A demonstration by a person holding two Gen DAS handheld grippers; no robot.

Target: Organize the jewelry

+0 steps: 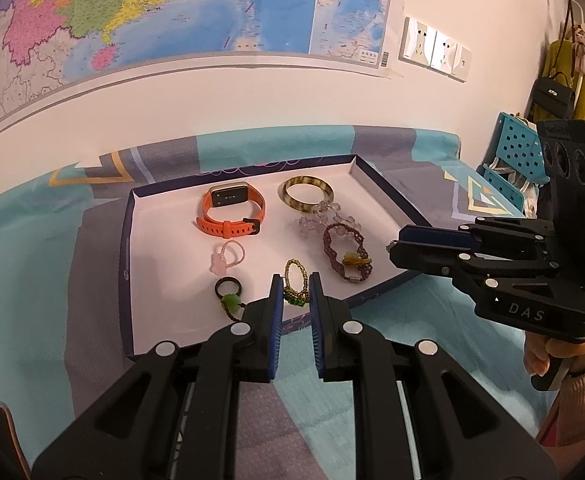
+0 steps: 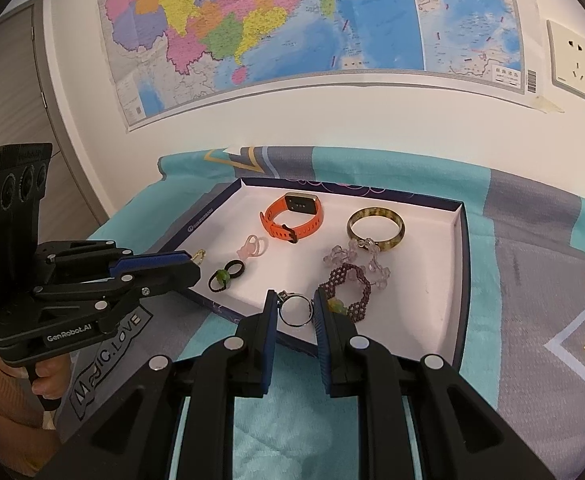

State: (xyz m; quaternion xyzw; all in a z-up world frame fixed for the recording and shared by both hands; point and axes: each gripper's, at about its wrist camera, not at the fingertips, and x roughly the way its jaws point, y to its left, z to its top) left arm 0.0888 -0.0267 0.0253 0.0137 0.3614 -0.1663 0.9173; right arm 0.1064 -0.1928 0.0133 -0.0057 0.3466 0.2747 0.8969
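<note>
Silver ring (image 2: 295, 309) clamped between the right gripper (image 2: 295, 307) pads, held over the near edge of the white-lined tray (image 2: 461, 264). Left gripper (image 1: 295, 292) is closed on the yellow-green beaded ring (image 1: 295, 285), low over the tray's near side. Ahead of both tools in the tray: orange watch (image 1: 230, 212), amber bangle (image 1: 307, 193), clear bead bracelet (image 1: 321, 216), purple woven bracelet (image 1: 347, 253), pink bead ring (image 1: 228, 258), black ring with green stone (image 1: 228, 294). Tray sits on a teal-grey cloth (image 1: 52, 280).
</note>
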